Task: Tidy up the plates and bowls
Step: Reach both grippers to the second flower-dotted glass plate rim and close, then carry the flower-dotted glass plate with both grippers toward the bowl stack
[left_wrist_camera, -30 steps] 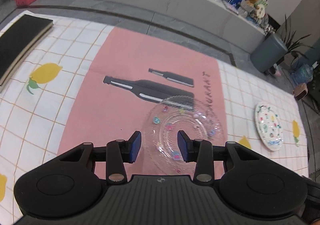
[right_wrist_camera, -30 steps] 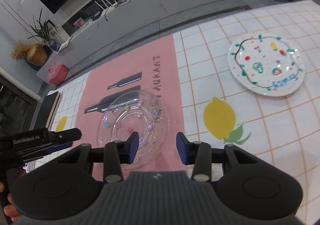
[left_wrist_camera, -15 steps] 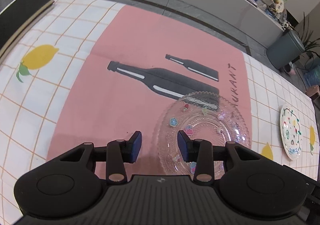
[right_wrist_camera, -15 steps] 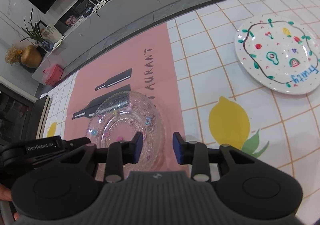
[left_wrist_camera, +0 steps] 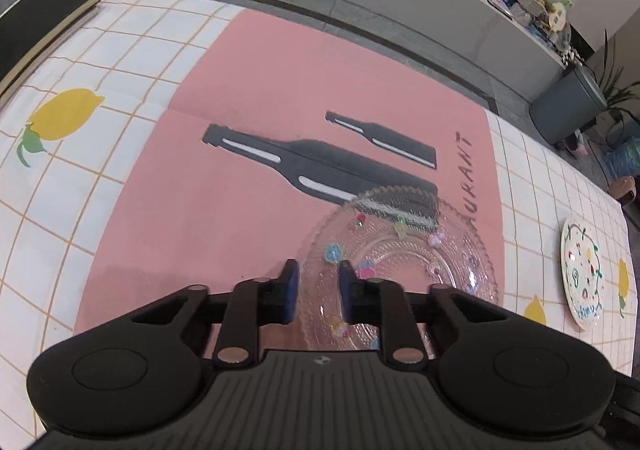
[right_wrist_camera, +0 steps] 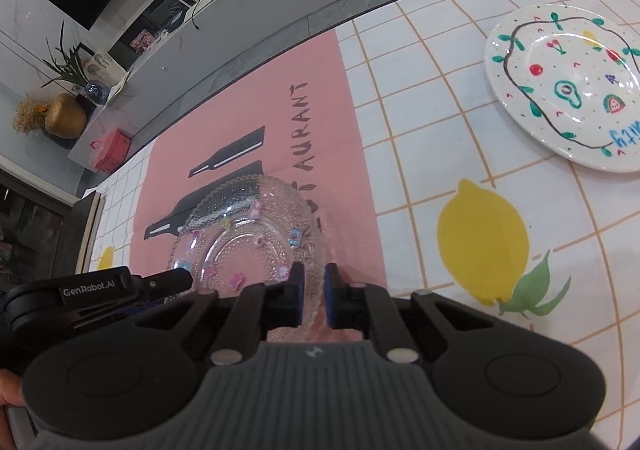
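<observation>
Both grippers have come down over the table since the earlier frames, and both sets of jaws have just been closing, each with the rim of the glass plate (left_wrist_camera: 400, 262) between them

Left gripper (left_wrist_camera: 318, 292): jaws narrowed around the plate's near-left edge; one pad sits outside the rim, the other inside over the dish. Whether the pads already press the glass cannot be told from the left wrist view — a sliver of gap seems to remain

Right gripper (right_wrist_camera: 313, 296): jaws drawn nearly together, clamped on the plate's near-right rim, thin glass pinched between the blue pads

Glass plate lies on the pink placemat (left_wrist_camera: 280, 98), partly over the printed bottle, atop the lemon-print tablecloth (right_wrist_camera: 440, 118). White painted plate (right_wrist_camera: 568, 90) sits well apart to the right, untouched

Judgement: a two-sided hold on opposite parts of the rim suits a wide, slippery, shallow dish — one pinch alone would let it tilt or slide. Likely aim is lifting it toward the painted plate for stacking. Risk: the beaded glass edge slipping if the left side grips late
</observation>
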A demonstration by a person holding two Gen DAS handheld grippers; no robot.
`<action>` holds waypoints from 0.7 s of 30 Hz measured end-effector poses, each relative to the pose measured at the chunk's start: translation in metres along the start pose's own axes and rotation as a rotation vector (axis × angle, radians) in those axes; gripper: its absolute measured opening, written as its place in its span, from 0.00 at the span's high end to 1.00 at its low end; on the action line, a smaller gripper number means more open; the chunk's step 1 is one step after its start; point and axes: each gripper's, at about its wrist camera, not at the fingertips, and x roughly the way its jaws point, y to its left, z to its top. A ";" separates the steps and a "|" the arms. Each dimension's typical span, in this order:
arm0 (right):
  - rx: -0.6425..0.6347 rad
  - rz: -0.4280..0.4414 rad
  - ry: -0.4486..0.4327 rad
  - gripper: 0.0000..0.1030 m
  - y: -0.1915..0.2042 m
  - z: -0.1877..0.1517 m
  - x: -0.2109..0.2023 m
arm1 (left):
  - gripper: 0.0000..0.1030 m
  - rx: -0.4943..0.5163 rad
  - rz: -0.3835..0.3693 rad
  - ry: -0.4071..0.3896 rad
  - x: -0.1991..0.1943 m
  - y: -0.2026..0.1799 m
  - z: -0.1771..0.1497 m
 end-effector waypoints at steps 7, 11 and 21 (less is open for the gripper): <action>-0.014 -0.011 0.009 0.93 0.002 0.002 0.001 | 0.82 0.006 0.002 0.006 -0.001 0.000 0.000; -0.014 -0.020 0.019 0.93 0.003 0.003 0.000 | 0.84 0.007 0.003 0.023 -0.004 -0.001 0.001; -0.009 -0.003 0.012 0.93 0.001 -0.001 -0.019 | 0.87 0.044 0.036 0.035 -0.021 -0.016 -0.006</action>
